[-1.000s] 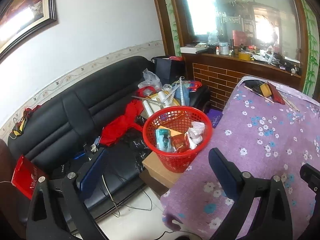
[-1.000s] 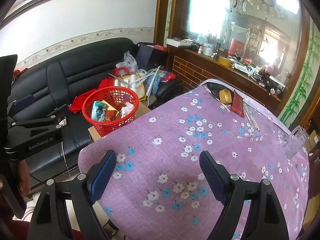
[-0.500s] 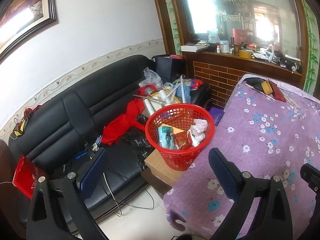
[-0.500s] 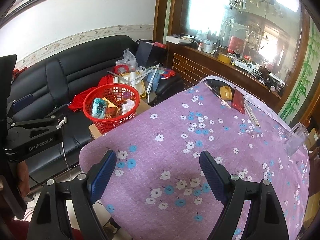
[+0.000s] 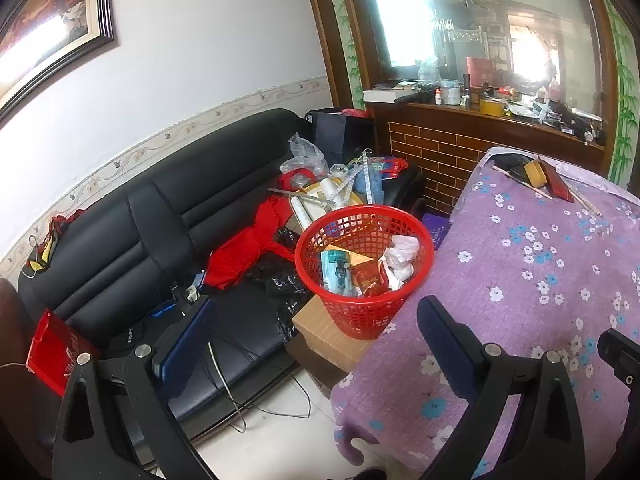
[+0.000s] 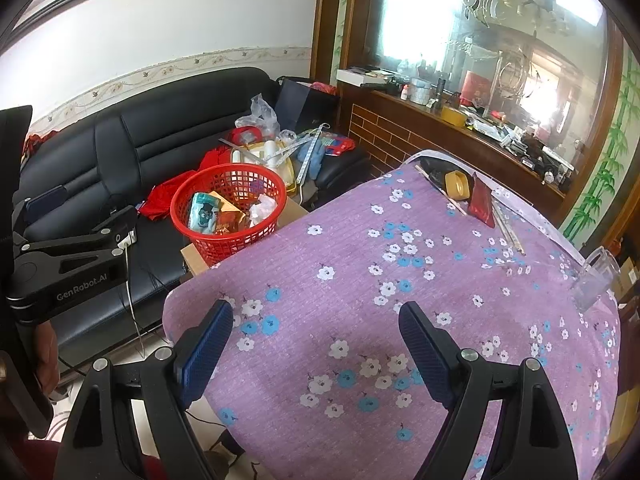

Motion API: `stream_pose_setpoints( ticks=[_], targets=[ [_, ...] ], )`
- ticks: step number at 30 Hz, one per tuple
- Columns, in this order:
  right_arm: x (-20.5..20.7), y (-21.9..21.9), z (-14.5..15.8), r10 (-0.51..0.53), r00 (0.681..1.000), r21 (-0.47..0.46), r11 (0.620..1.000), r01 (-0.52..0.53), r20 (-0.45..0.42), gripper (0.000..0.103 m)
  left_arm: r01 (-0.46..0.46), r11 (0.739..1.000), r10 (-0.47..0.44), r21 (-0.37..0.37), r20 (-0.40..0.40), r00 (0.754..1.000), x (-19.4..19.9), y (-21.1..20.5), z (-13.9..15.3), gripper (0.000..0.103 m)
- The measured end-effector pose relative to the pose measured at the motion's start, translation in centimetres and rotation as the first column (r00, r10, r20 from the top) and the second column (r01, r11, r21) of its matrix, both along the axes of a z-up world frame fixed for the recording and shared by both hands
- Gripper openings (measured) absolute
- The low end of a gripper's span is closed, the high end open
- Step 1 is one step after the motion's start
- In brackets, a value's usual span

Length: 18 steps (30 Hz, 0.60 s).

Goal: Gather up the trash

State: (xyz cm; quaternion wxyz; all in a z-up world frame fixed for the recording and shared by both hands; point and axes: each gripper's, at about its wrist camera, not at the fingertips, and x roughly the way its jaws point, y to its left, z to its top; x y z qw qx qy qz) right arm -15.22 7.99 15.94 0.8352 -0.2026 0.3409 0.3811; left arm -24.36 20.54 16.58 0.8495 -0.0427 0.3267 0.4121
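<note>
Right hand-held gripper [image 6: 316, 344] spread wide, nothing between the pads, hanging over the near part of the table [image 6: 400, 320] with its purple flowered cloth. Left hand-held gripper [image 5: 316, 332] likewise released and empty, straddling the table's left edge, one finger over the black sofa [image 5: 160, 220], the other over the cloth. Change over the last second: practically none. Both views shifted only slightly, jaws at the same spread, nothing picked up or dropped. Reads as a pause between items or the tail end of the job, not mid-grasp. Trash basket [image 6: 230, 240], red mesh, sits on a cardboard box [image 5: 332, 332] just off the table's left edge, against the sofa. Already inside: teal packet [image 5: 336, 272], red-brown wrapper [image 5: 370, 278], crumpled white plastic [image 5: 400, 256]. Cloth in front of both grippers bare; no loose trash within easy reach. Remaining candidates at the far end of the table: yellow tape roll [image 6: 458, 184], red packet [image 6: 482, 202], thin sticks [image 6: 504, 224], dark item behind them too small to identify. Clear plastic jug [image 6: 596, 280] at the right edge. Cannot tell whether any of these count as trash. If collection goes on, next move likely a long reach to the far end with the right gripper.
</note>
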Motion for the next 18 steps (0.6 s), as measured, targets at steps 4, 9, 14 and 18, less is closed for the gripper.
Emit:
stream_pose_setpoints(
  ticks=[4,9,14,18],
  targets=[
    [-0.1,-0.1,-0.1,-0.004,1.0,-0.001,1.0,0.004,0.001,0.088,0.006,1.0,-0.006,-0.002,0.0,1.0,-0.1,-0.1,-0.1,0.099],
    [-0.1,-0.7,-0.4,-0.014,1.0,-0.002,1.0,0.014,-0.004,0.088,0.022,1.0,-0.022,-0.005,-0.008,1.0,0.2,-0.3,-0.3,0.099],
    [1.0,-1.7,-1.1,-0.06,0.997,0.005,0.998,0.06,-0.048,0.089,0.086,0.996,-0.087,-0.025,-0.037,0.996,1.9,-1.1,-1.0,0.099],
    [4.6,-4.6,-4.1,-0.21,0.965,-0.024,0.978,0.208,-0.156,0.089,0.213,0.976,-0.217,-0.049,-0.079,0.973,5.2,-3.4,-2.7,0.099]
  ],
)
